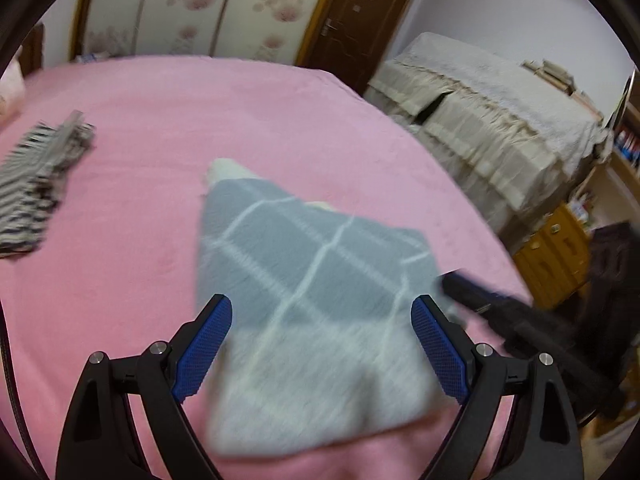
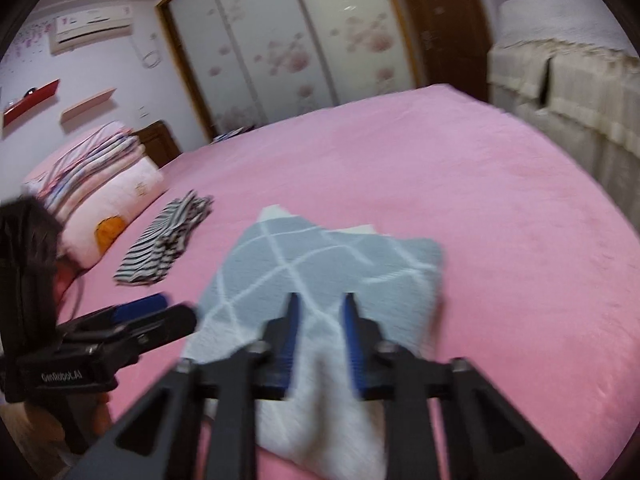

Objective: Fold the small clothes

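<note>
A grey garment with a white grid pattern (image 1: 304,280) lies folded on the pink bed; it also shows in the right wrist view (image 2: 320,272). My left gripper (image 1: 322,340) is wide open just above the garment's near edge, and it appears in the right wrist view at the left (image 2: 160,316). My right gripper (image 2: 320,340) has its jaws narrowly apart over the garment's near part, with a fold of cloth between the blue pads. Whether it pinches the cloth is blurred. Its dark body shows in the left wrist view at the right (image 1: 500,312).
A striped black-and-white garment (image 1: 36,176) lies crumpled at the left of the bed, also in the right wrist view (image 2: 168,236). Folded bedding (image 2: 96,184) is stacked at the bed's far left. A covered piece of furniture (image 1: 500,112) stands to the right.
</note>
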`<action>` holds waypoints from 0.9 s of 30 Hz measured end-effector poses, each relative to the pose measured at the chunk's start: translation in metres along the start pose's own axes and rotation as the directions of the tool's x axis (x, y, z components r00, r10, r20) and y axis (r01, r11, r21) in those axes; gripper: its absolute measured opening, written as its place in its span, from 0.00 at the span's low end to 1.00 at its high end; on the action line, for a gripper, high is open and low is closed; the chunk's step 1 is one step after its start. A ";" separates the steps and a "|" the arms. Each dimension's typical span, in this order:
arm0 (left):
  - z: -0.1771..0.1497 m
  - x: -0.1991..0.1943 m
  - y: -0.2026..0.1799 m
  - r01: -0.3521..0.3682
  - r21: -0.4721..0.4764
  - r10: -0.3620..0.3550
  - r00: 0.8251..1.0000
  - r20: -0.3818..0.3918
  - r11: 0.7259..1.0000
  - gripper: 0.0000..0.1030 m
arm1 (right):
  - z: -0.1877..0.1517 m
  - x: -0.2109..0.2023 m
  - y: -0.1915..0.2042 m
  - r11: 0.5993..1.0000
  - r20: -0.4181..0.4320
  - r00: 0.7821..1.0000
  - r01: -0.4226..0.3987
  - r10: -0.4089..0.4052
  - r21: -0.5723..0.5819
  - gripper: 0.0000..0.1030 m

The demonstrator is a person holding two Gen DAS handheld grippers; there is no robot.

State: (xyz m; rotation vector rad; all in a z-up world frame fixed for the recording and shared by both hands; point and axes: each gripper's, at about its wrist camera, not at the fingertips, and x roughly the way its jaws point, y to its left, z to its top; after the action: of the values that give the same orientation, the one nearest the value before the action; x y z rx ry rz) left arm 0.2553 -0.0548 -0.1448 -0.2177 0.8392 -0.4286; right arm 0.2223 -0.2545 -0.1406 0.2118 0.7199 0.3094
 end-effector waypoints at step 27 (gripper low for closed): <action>0.025 0.013 -0.020 -0.118 0.117 0.123 0.992 -0.033 0.986 0.97 | 0.007 0.005 -0.038 0.988 -0.083 0.988 0.135 -0.129 0.075 0.40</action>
State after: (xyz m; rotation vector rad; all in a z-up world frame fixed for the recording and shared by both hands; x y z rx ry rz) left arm 0.2765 -0.0781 -0.1305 -0.0519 0.8596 -0.3673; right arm 0.2384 -0.2889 -0.1492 0.2280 0.8201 0.1633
